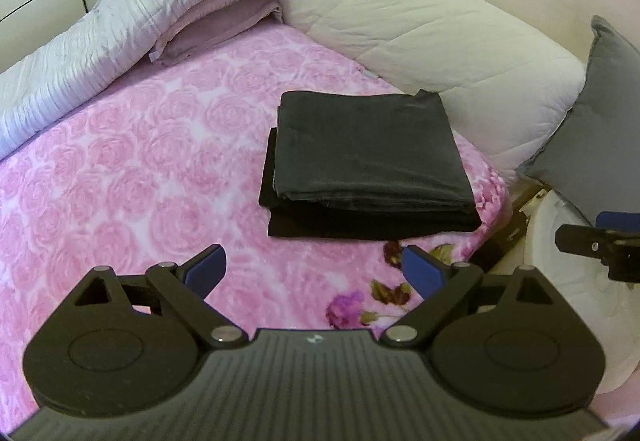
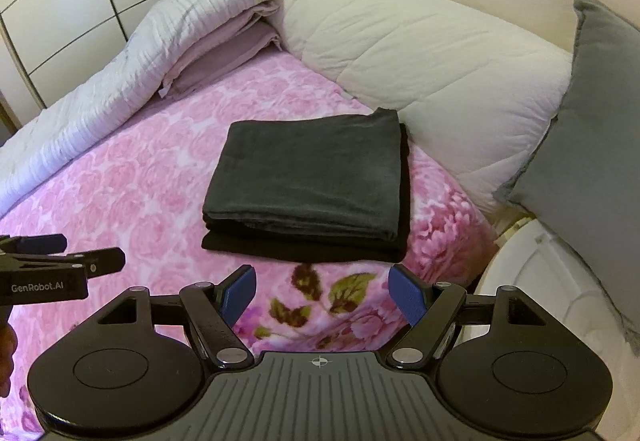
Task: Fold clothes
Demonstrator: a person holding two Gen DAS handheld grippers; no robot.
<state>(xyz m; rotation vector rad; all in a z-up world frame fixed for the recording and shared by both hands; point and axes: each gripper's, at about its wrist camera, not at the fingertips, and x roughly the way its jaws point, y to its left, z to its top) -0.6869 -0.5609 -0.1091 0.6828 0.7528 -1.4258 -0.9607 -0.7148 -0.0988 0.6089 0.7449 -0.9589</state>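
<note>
A folded dark grey garment (image 1: 368, 149) lies on top of a folded black garment (image 1: 360, 223) on the pink rose-patterned bedspread (image 1: 140, 161). The stack also shows in the right wrist view (image 2: 308, 177), with the black one (image 2: 304, 249) under it. My left gripper (image 1: 314, 269) is open and empty, held above the bedspread just short of the stack's near edge. My right gripper (image 2: 320, 295) is open and empty, also just short of the stack. Each gripper shows at the edge of the other's view: the right gripper (image 1: 600, 241), the left gripper (image 2: 60, 257).
A rolled white-lilac quilt (image 1: 120, 41) lies along the left, a cream duvet (image 1: 420, 41) along the back, a grey cushion (image 1: 600, 129) at the right. A white round object (image 2: 540, 301) stands beside the bed's right edge. Wardrobe doors (image 2: 60, 1) are at the far left.
</note>
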